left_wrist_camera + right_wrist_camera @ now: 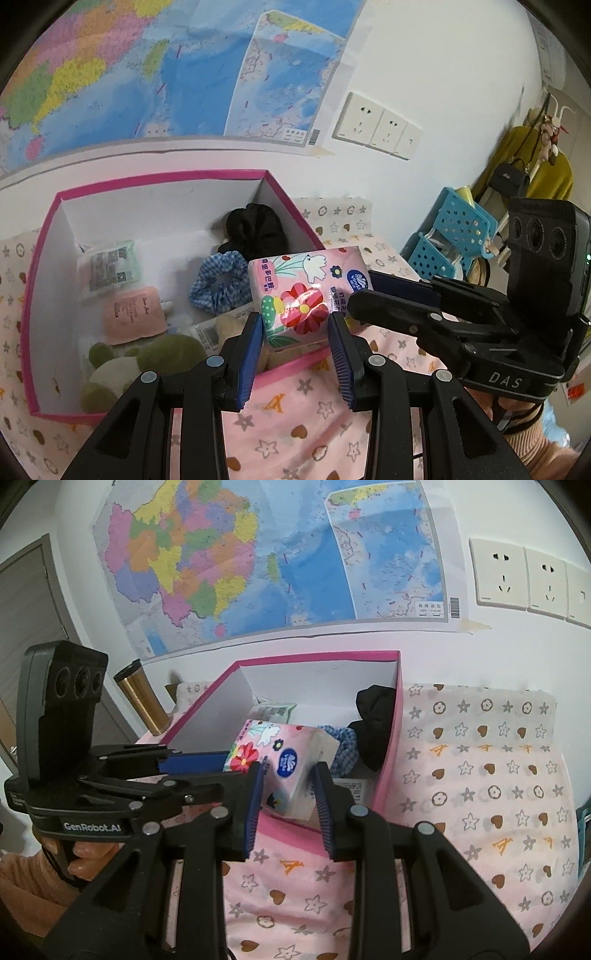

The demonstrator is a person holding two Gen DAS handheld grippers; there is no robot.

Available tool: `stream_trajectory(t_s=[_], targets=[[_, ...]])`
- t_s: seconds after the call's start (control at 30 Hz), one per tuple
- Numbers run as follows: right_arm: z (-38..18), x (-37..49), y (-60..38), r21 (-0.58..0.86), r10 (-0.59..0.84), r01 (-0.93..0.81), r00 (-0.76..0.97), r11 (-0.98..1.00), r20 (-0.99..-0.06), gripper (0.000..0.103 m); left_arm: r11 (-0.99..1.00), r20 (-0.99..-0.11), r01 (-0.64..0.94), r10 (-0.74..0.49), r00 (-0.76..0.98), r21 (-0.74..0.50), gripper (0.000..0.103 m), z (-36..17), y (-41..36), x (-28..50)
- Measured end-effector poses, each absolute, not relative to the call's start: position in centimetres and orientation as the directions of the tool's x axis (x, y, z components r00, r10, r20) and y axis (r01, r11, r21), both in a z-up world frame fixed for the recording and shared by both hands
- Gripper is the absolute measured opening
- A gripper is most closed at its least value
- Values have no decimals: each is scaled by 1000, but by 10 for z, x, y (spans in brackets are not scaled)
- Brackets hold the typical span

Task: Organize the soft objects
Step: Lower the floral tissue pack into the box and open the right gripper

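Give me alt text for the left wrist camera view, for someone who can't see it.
A pink floral tissue pack sits between the blue pads of both grippers, left and right, above the near wall of a pink-rimmed box. Inside lie a blue gingham scrunchie, black fabric, small packets and a green plush.

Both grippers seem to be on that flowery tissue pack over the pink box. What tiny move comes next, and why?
Probably ease the tissue pack down into the pink box, then let go. It hangs over the box's near edge, between the fingers of both the left gripper and right gripper, above the blue scrunchie.
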State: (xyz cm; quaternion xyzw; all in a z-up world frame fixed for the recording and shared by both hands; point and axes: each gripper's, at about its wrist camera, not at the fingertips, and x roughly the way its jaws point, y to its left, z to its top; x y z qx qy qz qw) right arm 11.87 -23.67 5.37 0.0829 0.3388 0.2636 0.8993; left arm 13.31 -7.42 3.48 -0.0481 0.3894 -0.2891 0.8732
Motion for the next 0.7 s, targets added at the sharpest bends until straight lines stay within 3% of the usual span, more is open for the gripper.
stream_trajectory(t_s=[0.7], targets=[[36,150,-239,303,470,-363,605,881,-643,31,845,-726,423,-511,460,-327,36,6,-91,174]])
